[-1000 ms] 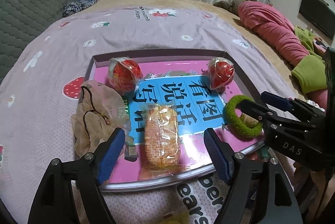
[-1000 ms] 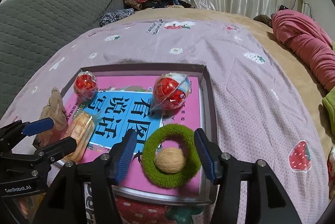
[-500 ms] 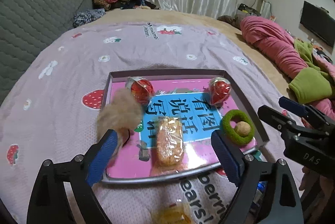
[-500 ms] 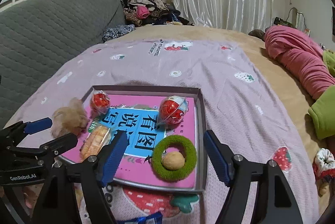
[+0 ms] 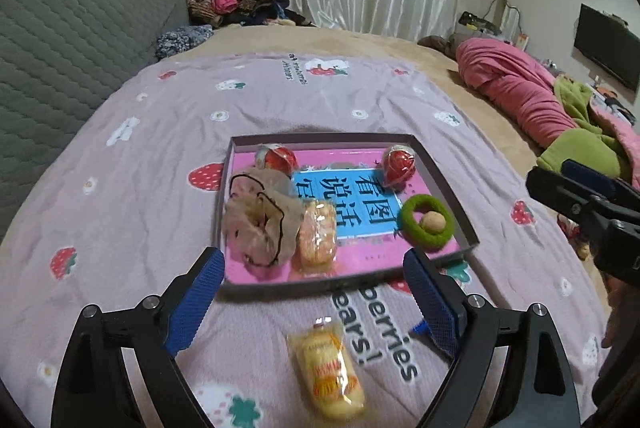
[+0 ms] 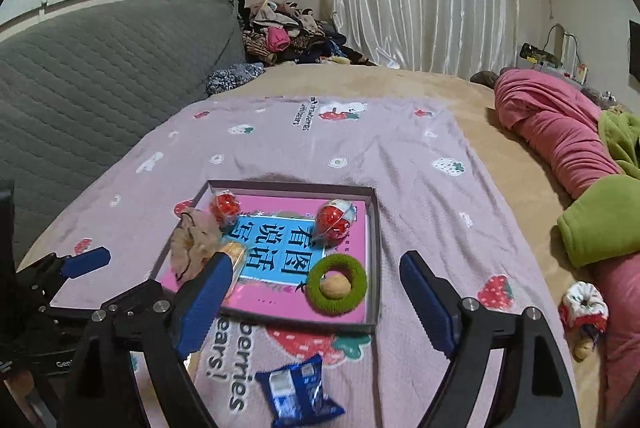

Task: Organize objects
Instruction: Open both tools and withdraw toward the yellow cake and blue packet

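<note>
A shallow grey tray (image 5: 444, 184) lined with a pink and blue book lies on the lilac strawberry blanket. In it are a beige scrunchie (image 5: 260, 224), a wrapped orange snack (image 5: 318, 236), two wrapped red balls (image 5: 280, 158) (image 5: 398, 164) and a green ring (image 5: 426, 224) around a walnut (image 5: 434, 221). My left gripper (image 5: 314, 296) hovers open above the tray's near edge, holding nothing. A yellow snack pack (image 5: 328, 372) lies on the blanket under it. My right gripper (image 6: 316, 294) hangs before the tray (image 6: 374, 240), jaws opening and empty, with a blue snack pack (image 6: 298, 392) below.
A grey quilted headboard (image 6: 100, 76) borders the bed on the left. Piled clothes (image 6: 288, 36) lie at the far end, and pink and green bedding (image 6: 560, 136) along the right. A small red and white pouch (image 6: 584, 304) lies at the blanket's right edge.
Both grippers have drawn back and up from the tray. The beige scrunchie went from the tray's left edge to beside the orange snack. The right jaws have widened. Two snack packs came into view.
</note>
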Demonstrator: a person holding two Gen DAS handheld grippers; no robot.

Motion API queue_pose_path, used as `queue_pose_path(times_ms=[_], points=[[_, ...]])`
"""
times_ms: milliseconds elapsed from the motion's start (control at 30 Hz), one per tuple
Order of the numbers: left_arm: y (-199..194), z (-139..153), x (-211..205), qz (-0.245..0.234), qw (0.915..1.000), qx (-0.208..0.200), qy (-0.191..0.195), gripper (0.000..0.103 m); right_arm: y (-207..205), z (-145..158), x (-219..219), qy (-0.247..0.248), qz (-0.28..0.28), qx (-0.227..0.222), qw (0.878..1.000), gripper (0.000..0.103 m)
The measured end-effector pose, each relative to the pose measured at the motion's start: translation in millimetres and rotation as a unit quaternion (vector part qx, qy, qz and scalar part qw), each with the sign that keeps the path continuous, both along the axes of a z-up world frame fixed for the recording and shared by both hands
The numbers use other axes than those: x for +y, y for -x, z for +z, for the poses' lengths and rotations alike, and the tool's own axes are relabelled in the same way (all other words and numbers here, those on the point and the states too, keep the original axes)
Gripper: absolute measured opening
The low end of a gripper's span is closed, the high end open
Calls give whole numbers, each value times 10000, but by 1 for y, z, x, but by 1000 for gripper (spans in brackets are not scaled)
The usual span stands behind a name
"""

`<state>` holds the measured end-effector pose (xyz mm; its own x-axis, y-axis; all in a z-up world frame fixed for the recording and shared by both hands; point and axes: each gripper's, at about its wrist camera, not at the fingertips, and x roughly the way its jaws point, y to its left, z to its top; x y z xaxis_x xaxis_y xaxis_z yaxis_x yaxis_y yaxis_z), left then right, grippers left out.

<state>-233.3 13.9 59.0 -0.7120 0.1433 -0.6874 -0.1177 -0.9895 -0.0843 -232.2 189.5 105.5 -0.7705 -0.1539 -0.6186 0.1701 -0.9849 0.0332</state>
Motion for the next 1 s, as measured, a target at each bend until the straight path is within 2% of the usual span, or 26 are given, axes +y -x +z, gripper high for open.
queue_pose_path(times_ms=[267, 467, 667, 1000], points=[[-49, 32, -6, 69, 9999, 125, 69, 91, -50, 27, -3, 15, 107, 150, 9998, 92], [-87, 55, -10, 181, 9994, 261, 164, 91, -82, 38, 0, 23, 136, 229, 9996, 102], [-116, 67, -10, 250, 9989, 329, 212, 91, -107, 33, 5, 58, 228, 161, 9996, 102], [-148, 66, -3, 240, 9982, 342, 437, 91, -132, 20, 14, 70, 184, 102, 9998, 102]])
